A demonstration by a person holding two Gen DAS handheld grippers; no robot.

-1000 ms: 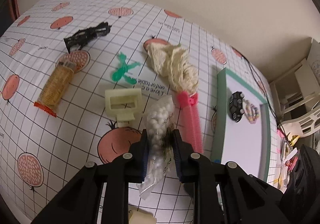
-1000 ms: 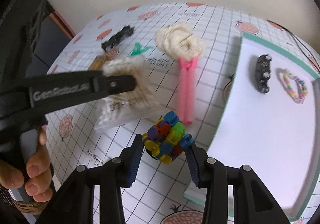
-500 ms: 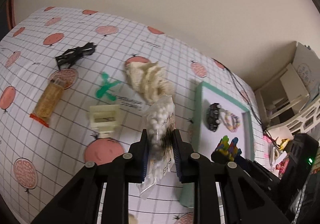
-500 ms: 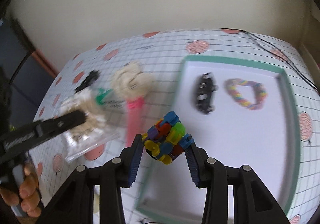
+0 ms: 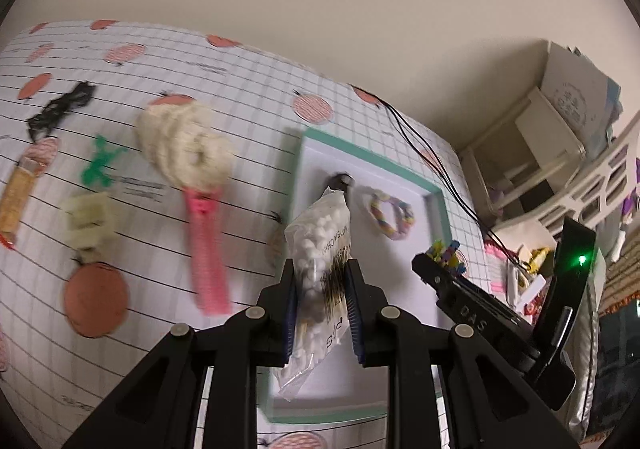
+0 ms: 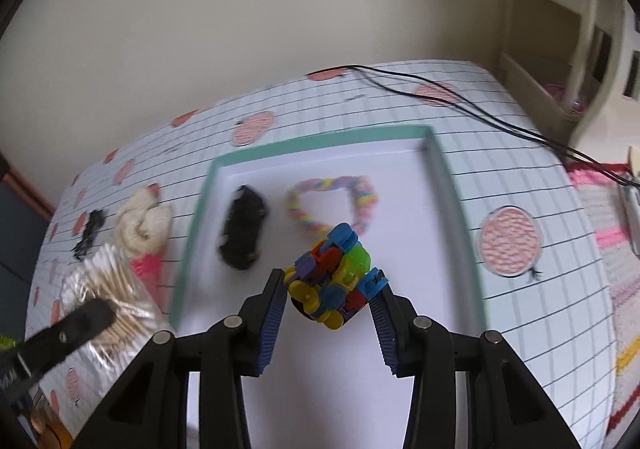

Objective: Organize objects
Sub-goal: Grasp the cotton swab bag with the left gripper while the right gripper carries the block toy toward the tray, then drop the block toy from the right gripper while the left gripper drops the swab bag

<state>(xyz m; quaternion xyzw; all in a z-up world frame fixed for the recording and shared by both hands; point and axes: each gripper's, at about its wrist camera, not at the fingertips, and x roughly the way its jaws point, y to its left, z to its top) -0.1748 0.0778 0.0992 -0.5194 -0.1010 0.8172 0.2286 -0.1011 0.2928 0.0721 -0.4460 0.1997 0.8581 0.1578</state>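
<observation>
My left gripper (image 5: 320, 269) is shut on a clear bag of cotton swabs (image 5: 320, 237), held above the left part of the green-rimmed white tray (image 5: 434, 193). My right gripper (image 6: 330, 281) is shut on a ball of multicolored plastic clips (image 6: 334, 277), hovering over the middle of the tray (image 6: 440, 169). Inside the tray lie a black hair clip (image 6: 242, 231) and a rainbow braided loop (image 6: 332, 205). The swab bag (image 6: 112, 289) and the left gripper's finger (image 6: 76, 325) show at the lower left of the right wrist view.
On the grid cloth left of the tray lie a cream rope bundle (image 5: 184, 145), a pink corrugated tube (image 5: 206, 249), a green plastic figure (image 5: 98, 165), a cream clip (image 5: 88, 221), a black clip (image 5: 60, 109) and a snack packet (image 5: 18, 197). Black cables (image 6: 460, 101) cross the far right corner.
Both grippers have swung right, from over the cloth to over the tray, each still holding its load. The tray now fills the middle of the right wrist view.
</observation>
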